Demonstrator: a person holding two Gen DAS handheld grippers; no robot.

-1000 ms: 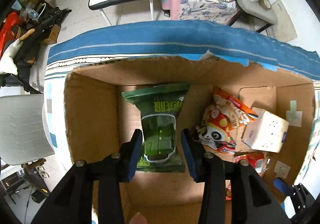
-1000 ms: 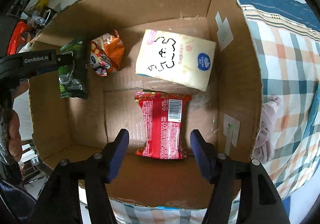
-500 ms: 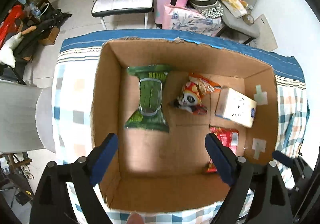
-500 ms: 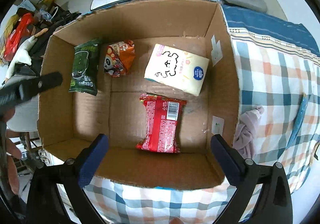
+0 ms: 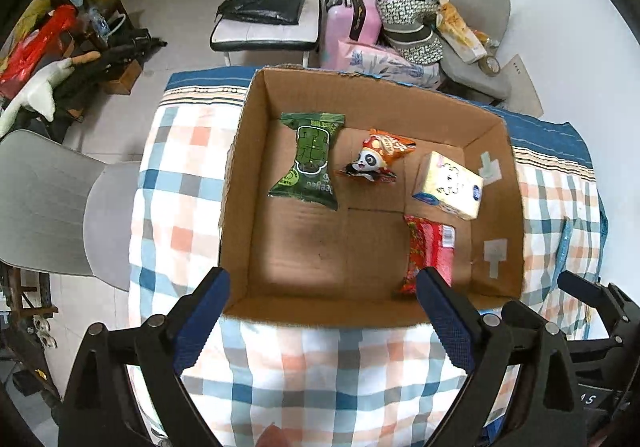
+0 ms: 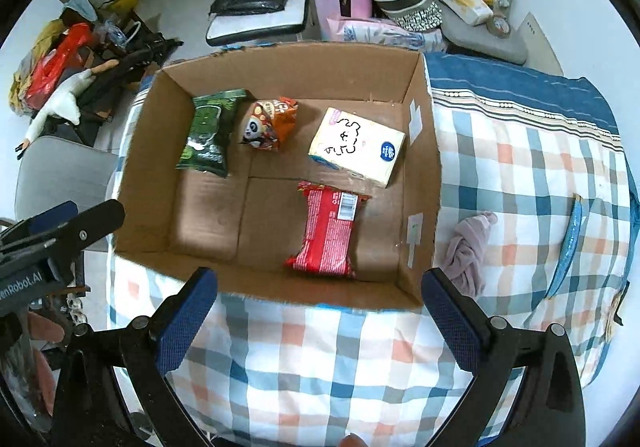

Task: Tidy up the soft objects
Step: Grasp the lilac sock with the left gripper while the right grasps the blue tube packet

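An open cardboard box (image 5: pixel 236 183) (image 6: pixel 422 175) stands on a checked cloth. Inside lie a green snack pack (image 5: pixel 310 161) (image 6: pixel 208 133), an orange panda snack bag (image 5: pixel 376 157) (image 6: pixel 270 123), a yellow tissue pack (image 5: pixel 448 185) (image 6: pixel 356 147) and a red snack pack (image 5: pixel 428 247) (image 6: pixel 328 233). My left gripper (image 5: pixel 322 311) is open and empty, above the box's near edge. My right gripper (image 6: pixel 320 307) is open and empty, also over the near edge. The right gripper shows at the lower right of the left wrist view (image 5: pixel 584 295); the left gripper shows at the left of the right wrist view (image 6: pixel 68 225).
A crumpled pinkish cloth (image 6: pixel 468 251) and a blue strip (image 6: pixel 570 239) lie on the checked cloth (image 6: pixel 520 167) right of the box. A grey chair (image 5: pixel 48 207) stands left. Behind are a white chair (image 5: pixel 268 35), a pink suitcase (image 5: pixel 352 23) and bags.
Both grippers have opened wide and pulled back up out of the box. The green pack and the red pack were let go and lie on the box floor.
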